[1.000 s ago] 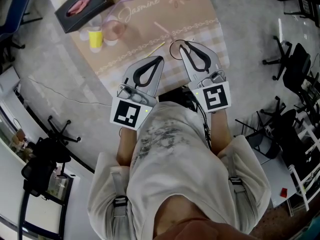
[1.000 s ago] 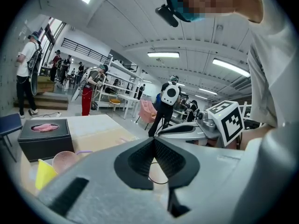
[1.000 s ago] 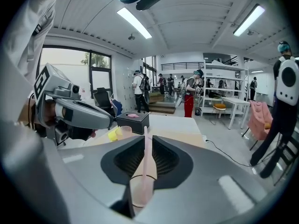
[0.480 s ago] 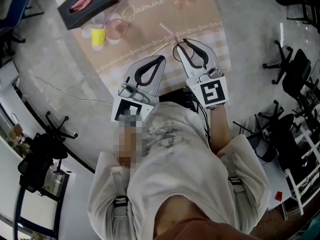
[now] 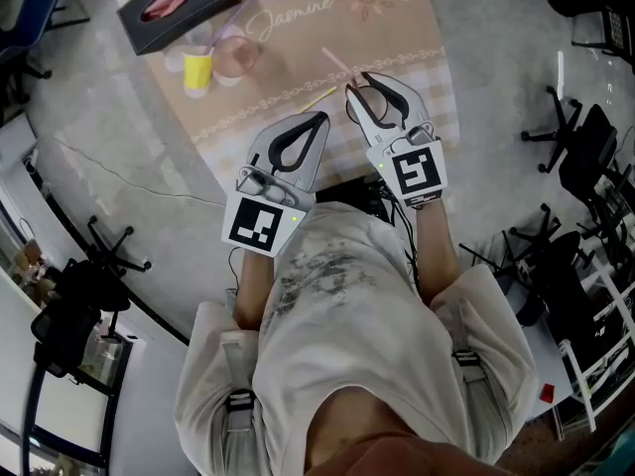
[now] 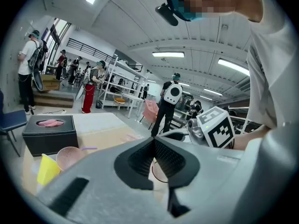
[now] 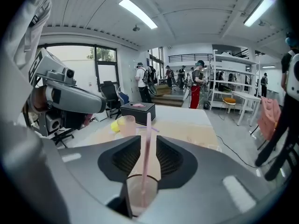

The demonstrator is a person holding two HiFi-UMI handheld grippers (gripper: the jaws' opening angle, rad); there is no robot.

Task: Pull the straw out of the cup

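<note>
In the right gripper view a clear cup stands low between the jaws of my right gripper. A pink straw rises out of it through the gap. The jaws are opening, and the ribbed pads stand apart from the straw on both sides. In the head view the right gripper reaches over the beige tablecloth, with the pink straw slanting past its tip. My left gripper lies beside it to the left, shut and empty, its pads meeting at the tip.
A black tissue box sits at the table's far left corner. Near it are a yellow cup and a pinkish cup with a purple straw. A thin yellow straw lies on the cloth between the grippers. Office chairs stand to the right.
The right gripper has moved a little further over the table and dipped, and its jaws have spread apart. The left gripper has stayed in place.
</note>
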